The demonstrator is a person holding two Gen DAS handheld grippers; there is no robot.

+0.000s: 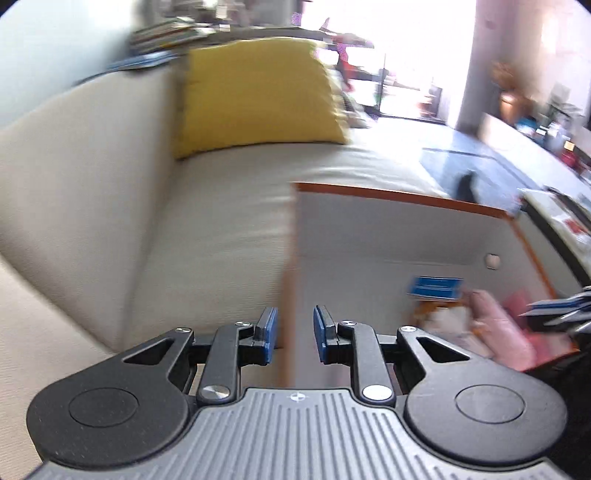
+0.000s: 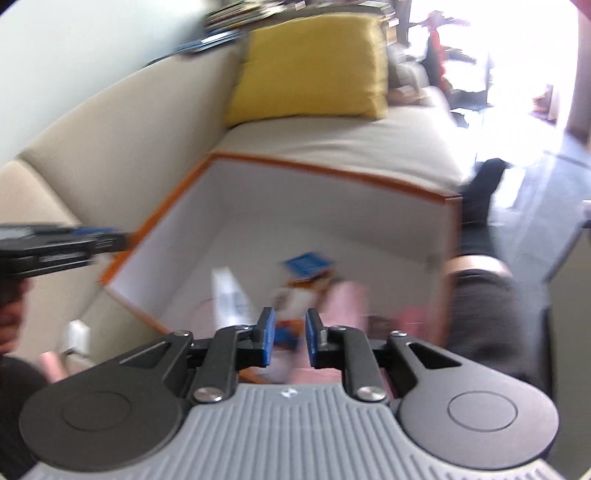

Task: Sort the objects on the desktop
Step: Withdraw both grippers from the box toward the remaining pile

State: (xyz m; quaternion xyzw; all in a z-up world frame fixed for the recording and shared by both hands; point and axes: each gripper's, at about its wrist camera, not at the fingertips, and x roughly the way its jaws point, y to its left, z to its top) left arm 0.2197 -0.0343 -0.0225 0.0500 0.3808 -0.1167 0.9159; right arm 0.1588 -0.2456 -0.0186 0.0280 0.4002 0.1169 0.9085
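Observation:
An open box with orange rim and white walls [image 1: 399, 197] [image 2: 332, 173] sits on a beige sofa. Inside lie a blue card [image 1: 436, 287] [image 2: 309, 263], a pink soft item [image 1: 495, 325] [image 2: 349, 295], a white packet [image 2: 231, 295] and other blurred things. My left gripper [image 1: 294, 334] is open and empty, hovering over the box's left wall. It also shows at the left of the right wrist view [image 2: 107, 236]. My right gripper [image 2: 289, 341] is open and empty above the box contents. It also shows at the right edge of the left wrist view [image 1: 554, 312].
A yellow cushion [image 1: 258, 92] [image 2: 310, 66] leans on the sofa back [image 1: 85, 155]. Stacked books [image 1: 162, 35] lie behind the sofa. A white item [image 2: 75, 338] lies on the seat beside the box. A person's dark-clothed leg [image 2: 480, 229] is right of the box.

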